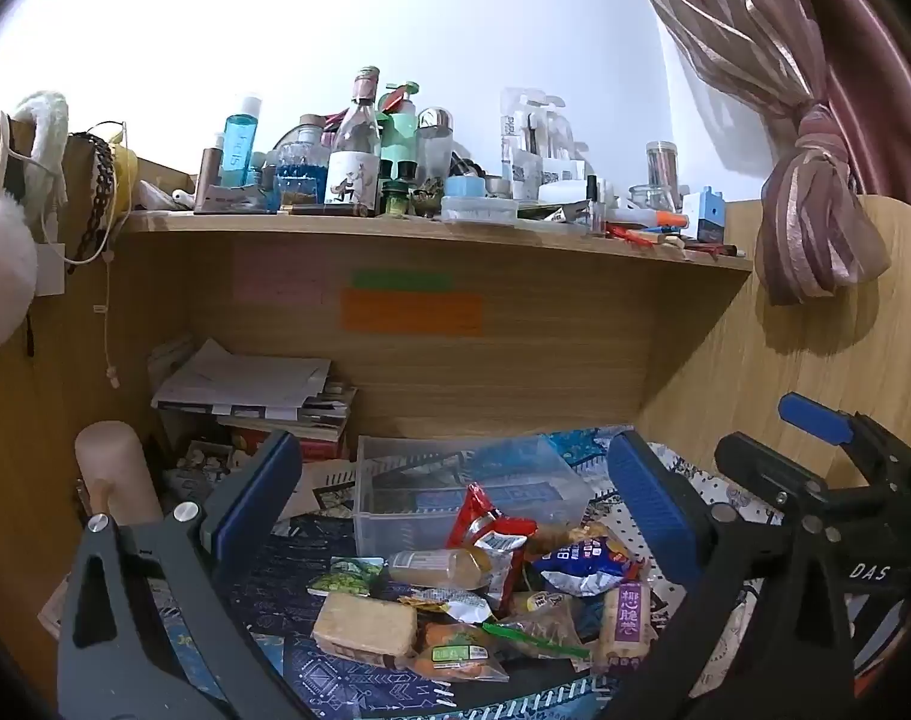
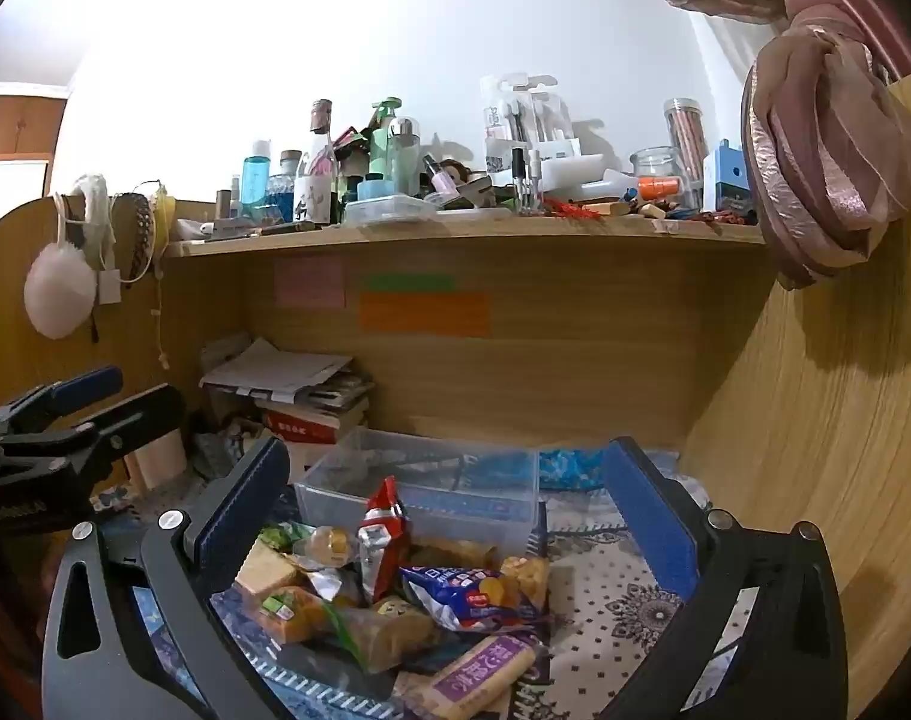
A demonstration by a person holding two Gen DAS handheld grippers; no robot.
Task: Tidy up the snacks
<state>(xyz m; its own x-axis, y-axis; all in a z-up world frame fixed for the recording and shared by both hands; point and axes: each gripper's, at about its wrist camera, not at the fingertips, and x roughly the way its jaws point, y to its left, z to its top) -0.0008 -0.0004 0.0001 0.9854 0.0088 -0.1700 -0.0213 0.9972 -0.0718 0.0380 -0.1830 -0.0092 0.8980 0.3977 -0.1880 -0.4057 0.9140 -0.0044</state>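
Cluttered table (image 2: 611,594): I see both jaws spread wide, empty, above the snack pile (image 1: 473,606); the clear bin (image 1: 455,480) beyond hides its base behind packets.

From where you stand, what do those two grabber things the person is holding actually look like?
Both look alike. The left gripper has two dark grey, flat arms with teardrop cutouts and silver bolts, each ending in a ribbed blue pad. The right gripper has the same blue pads on black arms. Its side, seen from the left camera, carries white lettering "DAS". No hands or sleeves show.
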